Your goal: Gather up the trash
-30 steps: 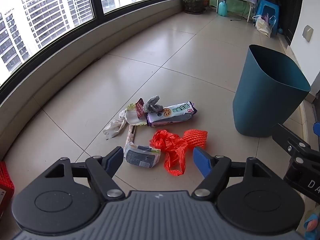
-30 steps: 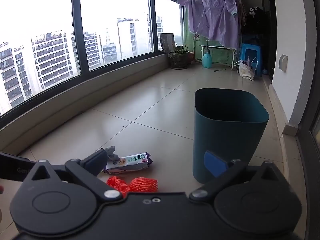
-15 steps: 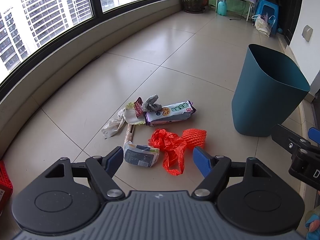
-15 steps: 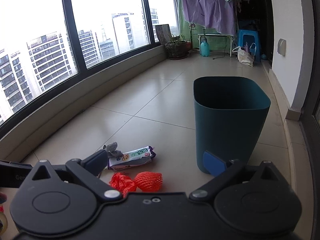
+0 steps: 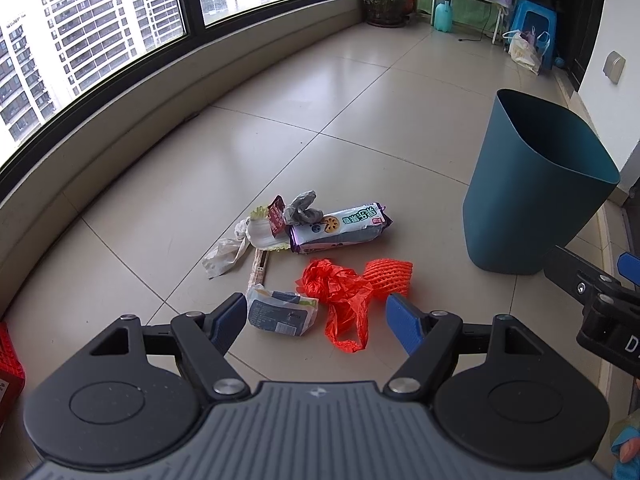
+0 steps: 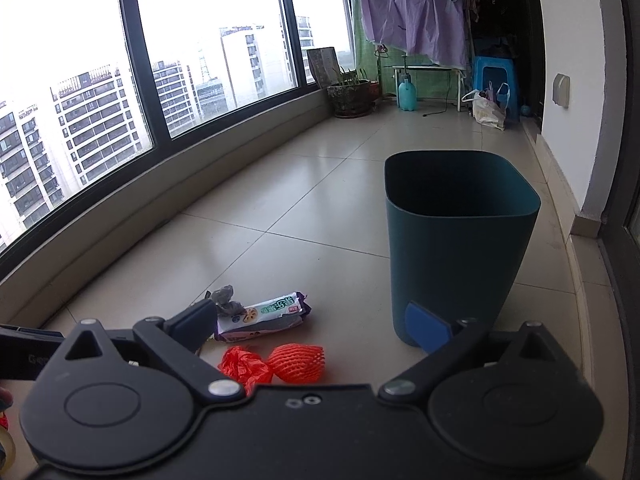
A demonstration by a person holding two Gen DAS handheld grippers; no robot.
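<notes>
A pile of trash lies on the tiled floor: a purple-and-white biscuit wrapper (image 5: 340, 229), a grey crumpled scrap (image 5: 302, 209), a white plastic bag (image 5: 228, 251), a small white-and-blue packet (image 5: 280, 312), a red plastic bag (image 5: 344, 300) and an orange foam net (image 5: 390, 272). A dark teal bin (image 5: 532, 196) stands upright to the right of the pile. My left gripper (image 5: 316, 320) is open and empty, just short of the packet and the red bag. My right gripper (image 6: 316, 322) is open and empty, facing the bin (image 6: 460, 248), with the wrapper (image 6: 264, 316) and net (image 6: 296, 362) in front of it.
A curved window wall with a low ledge (image 5: 120, 128) runs along the left. A potted plant (image 5: 386, 8), a spray bottle (image 5: 442, 16), a blue stool (image 5: 534, 28) and a drying rack stand at the far end. A red object (image 5: 10, 360) sits at the left edge.
Both grippers have drifted slightly. The right wrist view has risen a little, showing more of the bin's rim. The trash has not moved.
</notes>
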